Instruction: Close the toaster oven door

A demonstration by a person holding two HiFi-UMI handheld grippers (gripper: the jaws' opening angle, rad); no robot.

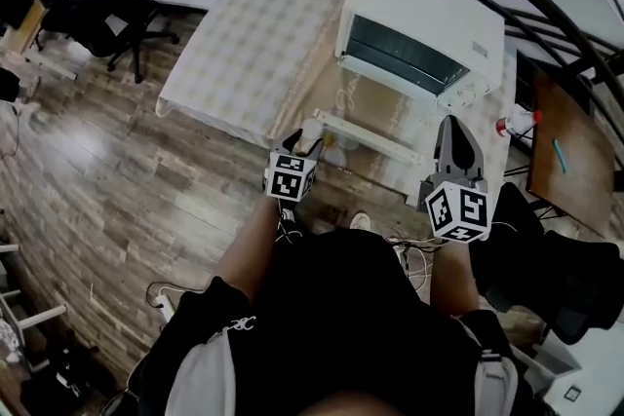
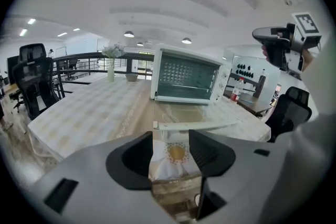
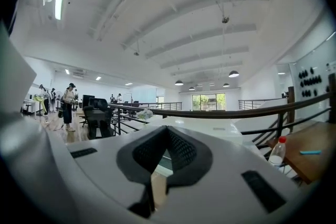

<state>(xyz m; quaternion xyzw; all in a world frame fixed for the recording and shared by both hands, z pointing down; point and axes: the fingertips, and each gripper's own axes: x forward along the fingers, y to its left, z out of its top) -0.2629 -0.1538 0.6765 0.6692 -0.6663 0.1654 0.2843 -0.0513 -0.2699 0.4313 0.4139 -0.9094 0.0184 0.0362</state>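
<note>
While the toaster oven sits by the table's right edge, its door dropped flat, the left gripper's jaws stand apart just short of the handle; the right gripper's 2 jaws meet, empty. Stiff, hinged, probably light: lift under that handle.

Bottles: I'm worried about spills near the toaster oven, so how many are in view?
1: a red-capped bottle stands right of the toaster oven, by the brown table. Others may be hidden.
</note>
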